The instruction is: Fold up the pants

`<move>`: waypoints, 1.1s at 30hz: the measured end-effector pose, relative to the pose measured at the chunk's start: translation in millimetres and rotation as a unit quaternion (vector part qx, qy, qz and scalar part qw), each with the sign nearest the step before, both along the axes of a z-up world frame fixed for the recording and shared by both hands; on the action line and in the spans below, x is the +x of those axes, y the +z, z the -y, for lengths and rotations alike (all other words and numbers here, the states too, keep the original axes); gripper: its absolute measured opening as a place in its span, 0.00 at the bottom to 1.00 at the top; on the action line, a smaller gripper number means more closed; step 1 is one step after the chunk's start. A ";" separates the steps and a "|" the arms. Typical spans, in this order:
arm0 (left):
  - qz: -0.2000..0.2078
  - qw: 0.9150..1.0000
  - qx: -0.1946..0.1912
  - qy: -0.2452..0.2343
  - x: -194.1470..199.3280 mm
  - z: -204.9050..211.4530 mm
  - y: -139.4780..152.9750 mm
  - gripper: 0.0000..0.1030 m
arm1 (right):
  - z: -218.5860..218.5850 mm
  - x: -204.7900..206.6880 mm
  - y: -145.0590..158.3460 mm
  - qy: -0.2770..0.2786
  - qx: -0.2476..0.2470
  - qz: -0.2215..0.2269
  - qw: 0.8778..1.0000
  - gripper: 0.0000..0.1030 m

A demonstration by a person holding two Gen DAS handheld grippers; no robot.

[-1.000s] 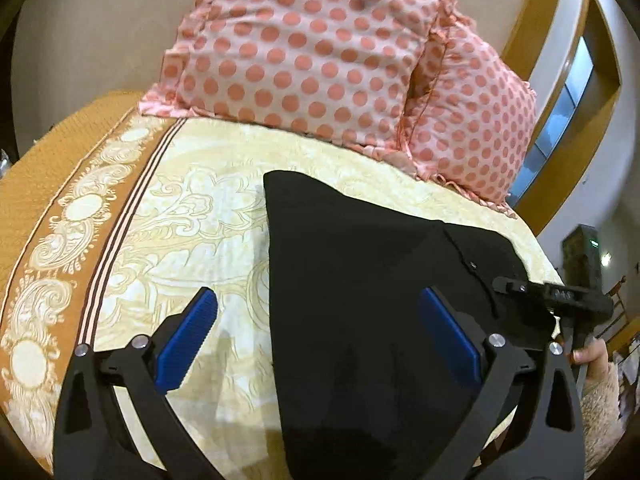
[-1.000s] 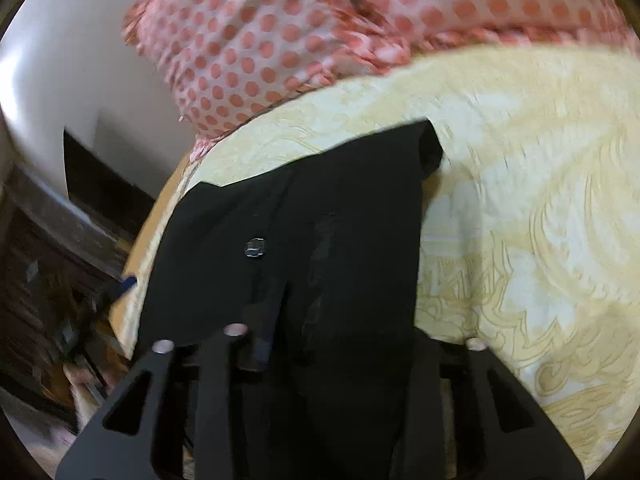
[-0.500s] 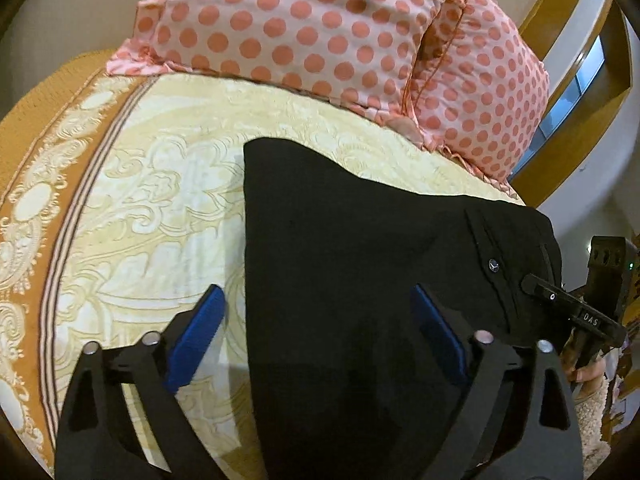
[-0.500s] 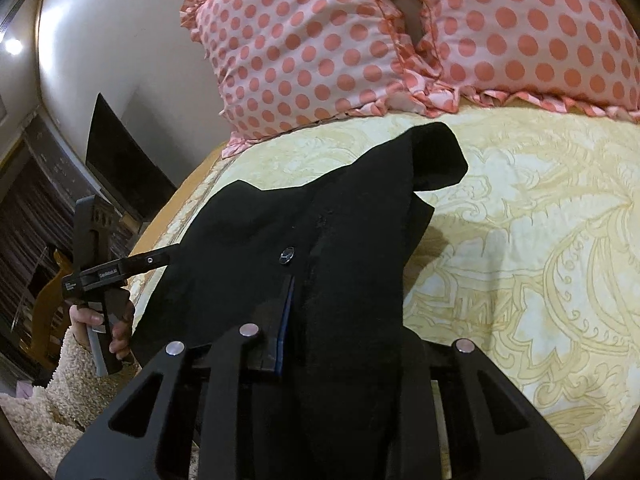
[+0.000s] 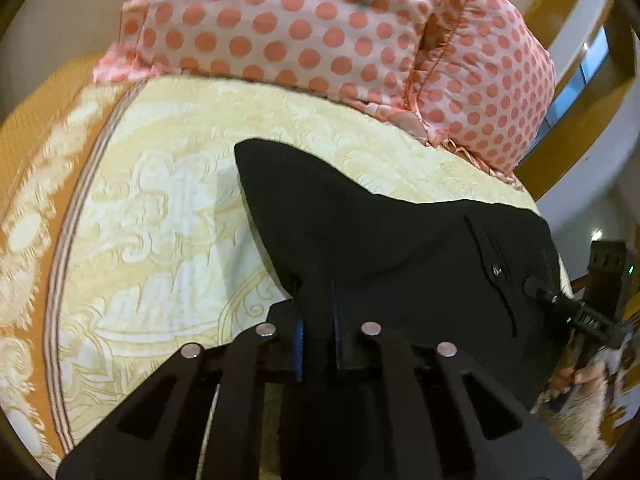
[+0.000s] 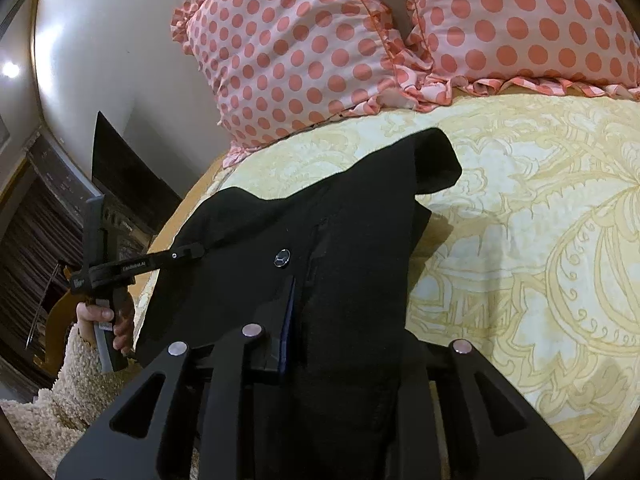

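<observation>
Open bedspread (image 5: 160,208) from nine to eleven o'clock, room to pass; polka-dot pillows (image 5: 320,32) blocking twelve, black pants (image 5: 400,248) filling three.

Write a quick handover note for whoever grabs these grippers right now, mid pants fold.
Left gripper: shut on the black pants.
Right gripper: shut on the pants near the waistband button.
Pants are lifted partly off the yellow bedspread, one end drooping toward the polka-dot pillows.
Done: both ends gripped.
Left: probably lay the fabric over itself, release, smooth.
</observation>
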State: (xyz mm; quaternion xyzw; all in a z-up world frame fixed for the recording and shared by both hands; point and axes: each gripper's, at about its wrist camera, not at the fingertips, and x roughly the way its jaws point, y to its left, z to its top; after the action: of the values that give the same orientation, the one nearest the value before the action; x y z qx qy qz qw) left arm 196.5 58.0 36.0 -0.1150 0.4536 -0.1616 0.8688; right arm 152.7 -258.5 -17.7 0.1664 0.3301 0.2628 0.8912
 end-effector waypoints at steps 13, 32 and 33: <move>0.098 0.994 0.037 0.001 65.9 23.9 60.2 0.09 | 5.9 69.4 41.3 -0.016 0.012 0.031 0.999 0.18; 0.074 0.989 0.101 0.084 148.2 18.0 14.6 0.44 | 19.3 147.5 17.3 -0.154 -0.122 -0.014 0.980 0.64; 0.088 0.986 0.107 0.090 138.9 15.7 19.5 0.54 | 22.4 143.2 22.2 -0.170 -0.135 -0.003 0.976 0.66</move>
State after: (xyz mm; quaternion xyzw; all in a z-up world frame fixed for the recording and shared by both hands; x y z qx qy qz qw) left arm 335.4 42.3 55.4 -0.0467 0.3783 -0.0428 0.9235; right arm 295.9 -280.9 4.4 0.0991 0.3323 0.0600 0.9360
